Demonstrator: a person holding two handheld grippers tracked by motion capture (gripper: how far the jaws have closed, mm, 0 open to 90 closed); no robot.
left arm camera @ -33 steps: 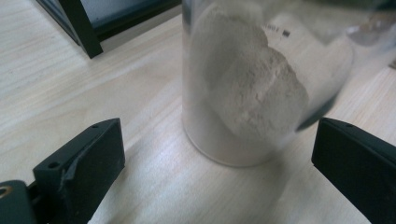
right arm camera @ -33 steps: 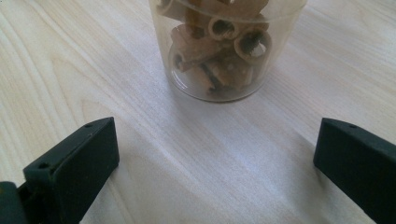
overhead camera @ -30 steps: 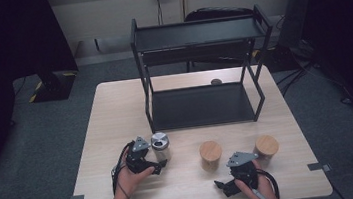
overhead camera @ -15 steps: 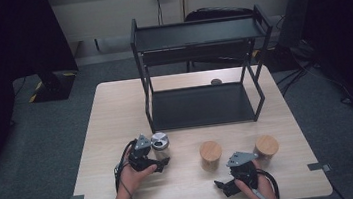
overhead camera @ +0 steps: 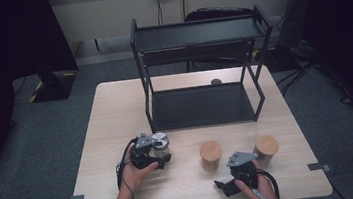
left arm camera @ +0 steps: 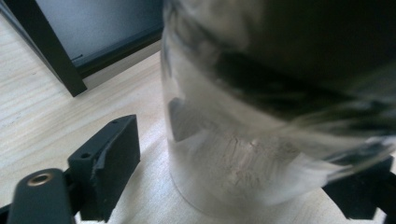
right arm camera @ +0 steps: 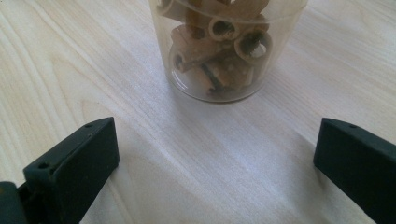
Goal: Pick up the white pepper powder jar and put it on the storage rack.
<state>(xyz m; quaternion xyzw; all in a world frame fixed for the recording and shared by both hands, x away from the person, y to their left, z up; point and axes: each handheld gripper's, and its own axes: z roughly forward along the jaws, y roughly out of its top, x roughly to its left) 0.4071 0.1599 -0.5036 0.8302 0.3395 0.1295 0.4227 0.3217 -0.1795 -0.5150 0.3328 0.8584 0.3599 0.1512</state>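
A glass jar with a metal lid stands on the table near the front left. My left gripper reaches around it from the left. In the left gripper view the jar sits between the jaws of the left gripper, which have just been closing. A gap still shows between the left pad and the glass. My right gripper rests near the front edge, open, with bare table between its jaws. In the right gripper view a clear jar of brown curled pieces stands ahead of the right gripper.
Two wooden-lidded jars stand at the front right of the wooden table. A black two-tier metal rack occupies the back half. A small dark disc lies behind it.
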